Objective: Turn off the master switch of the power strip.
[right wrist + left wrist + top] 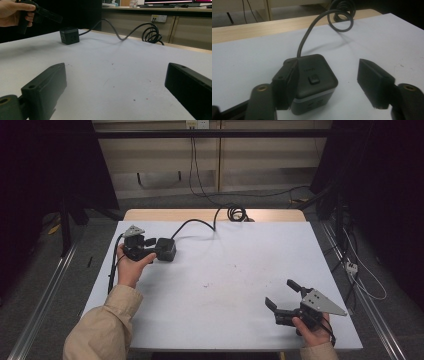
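Left gripper view: the left gripper (329,82) stands spread around the cube power strip (315,82) near the desk's (240,270) far-left corner, seemingly touching on one side, not clamped. The right gripper (282,295) waits agape, near-right. Grasping remains.

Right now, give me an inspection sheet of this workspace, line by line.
Surface: white table top with small reddish specks, laid on a wooden table.
Job's things: black cube power socket standing upright at the far left of the white top, button on its top face.
Clutter: nothing seen.
Grippers: left gripper open around the cube, one jaw against its side, the other clear of it; right gripper open over bare table at the near right, holding nothing.
Cables: the cube's dark cord runs back to a coil at the far edge; a cable trails from each gripper.
Surroundings: wall outlet and loose wires behind the table, grey floor.
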A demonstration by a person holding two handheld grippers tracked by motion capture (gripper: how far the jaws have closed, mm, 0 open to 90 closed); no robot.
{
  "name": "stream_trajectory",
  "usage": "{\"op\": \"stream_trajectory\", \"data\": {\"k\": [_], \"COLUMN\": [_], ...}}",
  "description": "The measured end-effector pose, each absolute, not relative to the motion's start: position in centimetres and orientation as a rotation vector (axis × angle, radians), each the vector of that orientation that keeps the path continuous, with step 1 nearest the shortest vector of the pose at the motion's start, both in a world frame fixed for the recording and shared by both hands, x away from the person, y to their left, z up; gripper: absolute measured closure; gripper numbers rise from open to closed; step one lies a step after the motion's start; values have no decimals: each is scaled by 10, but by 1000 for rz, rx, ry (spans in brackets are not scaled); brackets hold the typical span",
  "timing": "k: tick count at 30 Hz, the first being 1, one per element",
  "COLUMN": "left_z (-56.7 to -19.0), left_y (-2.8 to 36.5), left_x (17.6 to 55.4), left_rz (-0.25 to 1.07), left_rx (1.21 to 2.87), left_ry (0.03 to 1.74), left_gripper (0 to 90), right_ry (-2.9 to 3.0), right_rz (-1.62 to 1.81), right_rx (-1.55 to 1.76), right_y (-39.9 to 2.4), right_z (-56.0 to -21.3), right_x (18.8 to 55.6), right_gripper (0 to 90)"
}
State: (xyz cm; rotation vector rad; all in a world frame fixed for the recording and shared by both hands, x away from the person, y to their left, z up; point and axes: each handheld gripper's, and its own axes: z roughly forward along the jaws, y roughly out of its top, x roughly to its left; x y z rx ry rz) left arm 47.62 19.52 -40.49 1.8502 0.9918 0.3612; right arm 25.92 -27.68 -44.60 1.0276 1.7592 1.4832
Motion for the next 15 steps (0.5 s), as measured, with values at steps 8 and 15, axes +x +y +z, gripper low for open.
{"op": "stream_trajectory", "data": {"k": [8,15], "left_z": [-400,-397], "left_y": [186,178], "left_x": [463,450], "left_rz": [324,299], "left_rx": [1861,1861], "left_ry": [932,876], "left_gripper": [189,143], "right_ry": [1756,1759], "right_rz": [1484,1484], "right_rx": [1023,1023], "right_y": [-276,-276], "right_z": [-445,-445], "right_x": [259,259], "right_gripper": [32,32]}}
